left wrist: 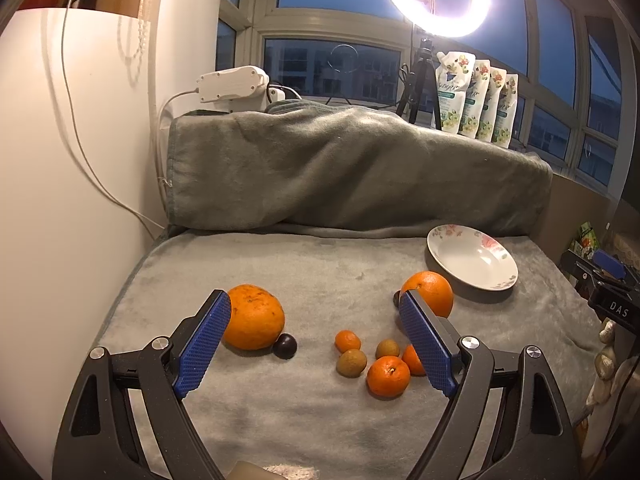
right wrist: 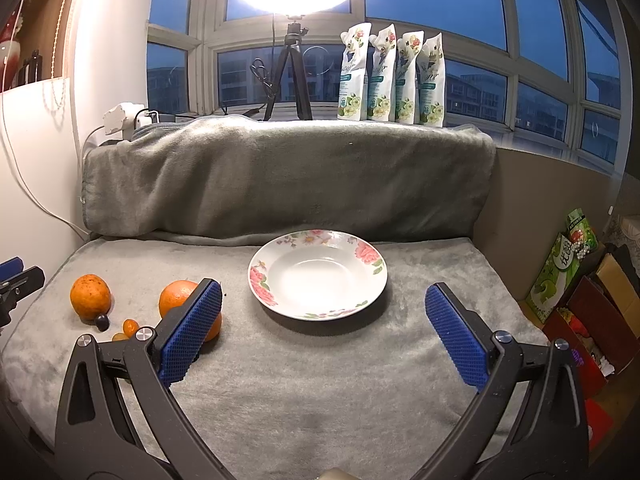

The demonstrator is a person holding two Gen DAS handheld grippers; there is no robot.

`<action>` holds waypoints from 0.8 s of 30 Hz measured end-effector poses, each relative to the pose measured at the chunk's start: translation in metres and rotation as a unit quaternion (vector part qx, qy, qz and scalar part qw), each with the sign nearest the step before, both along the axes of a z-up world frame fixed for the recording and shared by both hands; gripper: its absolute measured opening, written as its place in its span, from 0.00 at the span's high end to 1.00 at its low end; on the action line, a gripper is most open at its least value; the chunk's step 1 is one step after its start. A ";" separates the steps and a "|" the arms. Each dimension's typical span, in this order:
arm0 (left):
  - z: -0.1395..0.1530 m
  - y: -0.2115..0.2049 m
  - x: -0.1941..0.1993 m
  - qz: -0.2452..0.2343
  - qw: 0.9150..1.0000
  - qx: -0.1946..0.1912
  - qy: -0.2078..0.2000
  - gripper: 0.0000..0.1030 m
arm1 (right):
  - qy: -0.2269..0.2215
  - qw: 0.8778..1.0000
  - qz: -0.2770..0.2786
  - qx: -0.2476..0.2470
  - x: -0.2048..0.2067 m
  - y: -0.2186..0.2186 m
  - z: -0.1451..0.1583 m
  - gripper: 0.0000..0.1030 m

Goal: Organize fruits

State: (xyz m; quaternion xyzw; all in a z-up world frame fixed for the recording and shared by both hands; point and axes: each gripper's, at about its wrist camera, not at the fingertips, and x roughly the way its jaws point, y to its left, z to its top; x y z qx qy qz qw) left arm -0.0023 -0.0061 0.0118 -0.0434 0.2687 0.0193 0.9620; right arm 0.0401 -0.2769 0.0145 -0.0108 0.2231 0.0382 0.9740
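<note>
The left gripper point(left wrist: 316, 320) hangs low over the grey blanket point(left wrist: 320, 420), pointing forward and slightly down, its 2 blue-padded fingers point(left wrist: 202, 348) spread wide with nothing between them. The fruit lies loose on the blanket ahead of it: a large orange point(left wrist: 256, 318) just behind the left pad with a dark plum point(left wrist: 285, 346) touching its side, a second orange point(left wrist: 432, 292) behind the right pad, and between them a cluster of 3 small mandarins point(left wrist: 388, 376) and 2 brownish-green round fruits point(left wrist: 351, 363). The right gripper point(right wrist: 323, 304) is held level and low, aimed at the floral plate point(right wrist: 318, 274), which sits bare on the blanket near the back fold; its jaws are likewise released and parted wide, holding nothing. The oranges lie to the left of the plate, apart from it
</note>
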 end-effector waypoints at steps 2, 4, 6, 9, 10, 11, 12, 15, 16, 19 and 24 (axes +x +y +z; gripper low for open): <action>0.000 0.000 0.000 0.000 1.000 0.000 0.000 0.16 | 0.000 1.000 0.000 0.000 0.001 0.000 0.001 0.00; 0.000 0.000 0.000 0.000 1.000 0.000 0.000 0.16 | 0.001 1.000 0.000 0.000 0.000 0.000 0.000 0.00; 0.000 0.000 0.000 0.000 1.000 0.000 0.000 0.16 | 0.000 1.000 0.000 0.000 0.000 0.001 0.000 0.00; -0.001 0.000 0.001 0.000 1.000 0.000 0.001 0.16 | 0.001 1.000 0.000 0.000 0.000 0.001 0.000 0.00; -0.001 0.000 0.001 0.000 1.000 -0.001 0.001 0.16 | 0.001 1.000 -0.001 0.000 0.000 0.001 0.000 0.00; -0.002 0.000 0.001 0.000 1.000 -0.001 0.001 0.16 | 0.000 1.000 -0.001 0.000 0.000 0.001 0.000 0.00; -0.002 0.001 0.001 0.000 1.000 -0.001 0.001 0.16 | 0.001 1.000 -0.001 0.000 0.001 0.001 0.000 0.00; -0.003 0.001 0.001 0.000 1.000 -0.001 0.001 0.16 | 0.000 1.000 0.000 0.000 0.001 0.001 0.000 0.00; -0.003 0.001 0.001 0.000 1.000 -0.001 0.001 0.16 | 0.001 1.000 0.000 0.000 0.001 0.001 0.000 0.00; -0.003 0.001 0.001 0.000 1.000 -0.001 0.002 0.16 | 0.000 1.000 0.000 0.001 0.001 0.001 0.000 0.00; -0.003 0.001 0.001 0.000 1.000 -0.001 0.002 0.16 | 0.001 1.000 0.000 0.001 0.002 0.001 -0.001 0.00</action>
